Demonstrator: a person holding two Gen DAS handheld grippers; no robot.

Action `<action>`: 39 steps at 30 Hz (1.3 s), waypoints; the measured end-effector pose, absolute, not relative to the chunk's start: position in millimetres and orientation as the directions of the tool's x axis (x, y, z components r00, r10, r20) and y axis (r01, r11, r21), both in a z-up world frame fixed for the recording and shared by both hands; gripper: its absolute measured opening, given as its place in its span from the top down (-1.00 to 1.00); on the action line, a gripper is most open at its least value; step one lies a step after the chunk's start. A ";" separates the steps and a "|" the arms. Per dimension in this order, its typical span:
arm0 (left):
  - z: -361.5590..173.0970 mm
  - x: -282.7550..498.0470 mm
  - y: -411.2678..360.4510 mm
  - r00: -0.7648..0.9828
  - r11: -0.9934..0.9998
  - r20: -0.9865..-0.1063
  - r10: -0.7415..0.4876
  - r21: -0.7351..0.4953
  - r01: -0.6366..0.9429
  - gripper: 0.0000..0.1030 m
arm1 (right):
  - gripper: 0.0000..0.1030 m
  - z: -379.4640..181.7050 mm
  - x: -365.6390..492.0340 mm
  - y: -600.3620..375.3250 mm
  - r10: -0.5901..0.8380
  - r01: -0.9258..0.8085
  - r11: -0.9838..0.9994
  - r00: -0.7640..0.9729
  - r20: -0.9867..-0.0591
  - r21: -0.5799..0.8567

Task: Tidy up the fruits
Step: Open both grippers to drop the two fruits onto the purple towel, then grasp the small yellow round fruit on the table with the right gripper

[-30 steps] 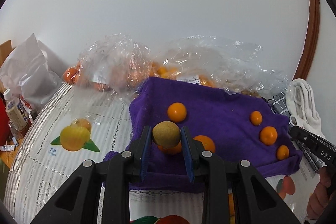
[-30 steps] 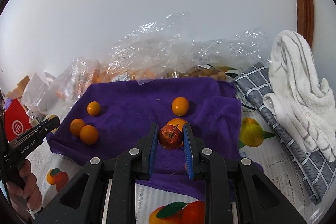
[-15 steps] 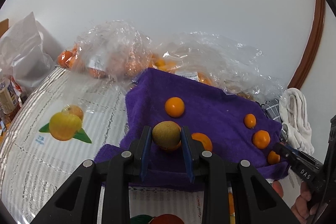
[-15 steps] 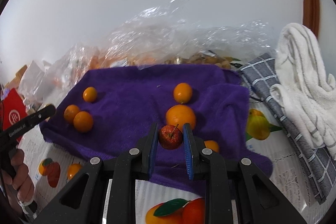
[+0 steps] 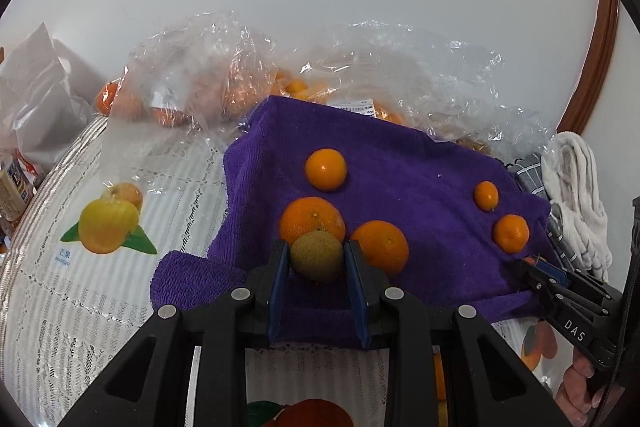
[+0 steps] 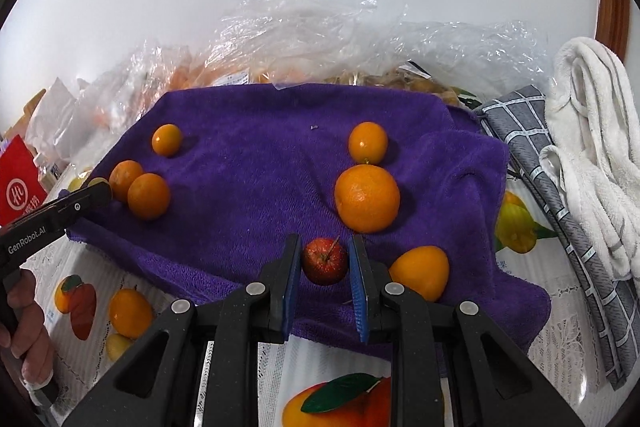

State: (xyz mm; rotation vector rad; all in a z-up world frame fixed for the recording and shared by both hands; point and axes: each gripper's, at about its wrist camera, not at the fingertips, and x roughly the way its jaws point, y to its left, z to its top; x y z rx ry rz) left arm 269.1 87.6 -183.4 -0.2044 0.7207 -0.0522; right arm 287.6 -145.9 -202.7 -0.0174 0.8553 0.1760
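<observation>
The left claw (image 5: 317, 257) grips a brownish-green round fruit (image 5: 316, 255) over the purple towel's (image 5: 420, 163) near edge, beside 2 oranges. The right claw (image 6: 325, 261) clamps a small red apple (image 6: 325, 261) there too, likely so each fruit joins its own group.

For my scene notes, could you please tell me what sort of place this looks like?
Probably a home dining table: a lace tablecloth with fruit prints, clear grocery bags of oranges by the wall, and folded towels beside a purple towel.

purple towel (image 6: 260, 187), orange citrus (image 6: 367, 197), grey checked cloth (image 6: 560, 211)
</observation>
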 end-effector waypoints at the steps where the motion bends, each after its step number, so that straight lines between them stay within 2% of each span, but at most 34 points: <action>1: -183.4 269.6 86.7 0.751 0.980 -0.650 -0.114 -0.200 -0.024 0.48 | 0.55 -202.4 287.3 -146.2 0.147 -0.162 0.985 0.642 -0.752 0.054; 6: -184.3 269.7 85.3 0.754 0.982 -0.648 -0.104 -0.189 -0.027 0.48 | 0.50 -202.4 287.2 -147.5 0.146 -0.154 0.986 0.638 -0.756 0.061; 8: -184.3 269.4 84.3 0.756 0.983 -0.648 -0.096 -0.181 -0.031 0.48 | 0.37 -201.8 286.4 -147.0 0.142 -0.155 0.986 0.636 -0.758 0.054; 10: -184.2 269.1 83.2 0.758 0.985 -0.646 -0.087 -0.172 -0.034 0.48 | 0.11 -199.7 284.4 -146.7 0.131 -0.152 0.987 0.641 -0.756 0.042; 16: -177.8 262.9 81.7 0.784 0.988 -0.618 -0.060 -0.147 -0.040 0.35 | -0.05 -184.7 269.3 -135.5 0.177 -0.192 0.979 0.653 -0.737 0.065; 18: -173.6 259.2 84.3 0.798 0.988 -0.601 -0.052 -0.145 -0.045 0.24 | -0.05 -179.7 262.8 -128.7 0.190 -0.210 0.976 0.666 -0.722 0.063; 22: -164.5 250.6 98.5 0.808 0.983 -0.588 -0.039 -0.168 -0.074 0.21 | -0.05 -175.7 249.0 -115.2 0.205 -0.229 0.971 0.652 -0.730 0.069; 23: -161.1 247.3 103.9 0.811 0.979 -0.584 -0.044 -0.186 -0.081 0.16 | -0.05 -174.7 243.4 -111.6 0.215 -0.236 0.969 0.644 -0.734 0.077; 24: -158.4 245.2 107.3 0.815 0.977 -0.578 -0.034 -0.192 -0.096 0.03 | -0.05 -173.5 237.2 -108.4 0.228 -0.242 0.966 0.637 -0.736 0.090; 27: -153.3 234.4 113.3 0.811 0.980 -0.584 -0.034 -0.178 -0.087 -0.11 | -0.05 -172.0 216.0 -97.0 0.265 -0.277 0.954 0.616 -0.742 0.111; 29: -155.3 220.5 116.5 0.806 0.985 -0.591 -0.034 -0.157 -0.073 -0.13 | -0.04 -173.8 203.7 -87.1 0.285 -0.309 0.944 0.599 -0.749 0.112; 34: -174.4 185.2 132.0 0.772 0.989 -0.635 -0.011 -0.122 -0.086 -0.15 | 0.19 -183.6 185.8 -68.0 0.303 -0.352 0.929 0.553 -0.776 0.112; 39: -192.3 168.6 156.9 0.723 0.971 -0.691 -0.012 -0.182 -0.157 -0.15 | 0.26 -193.8 185.9 -56.1 0.321 -0.364 0.922 0.527 -0.787 0.132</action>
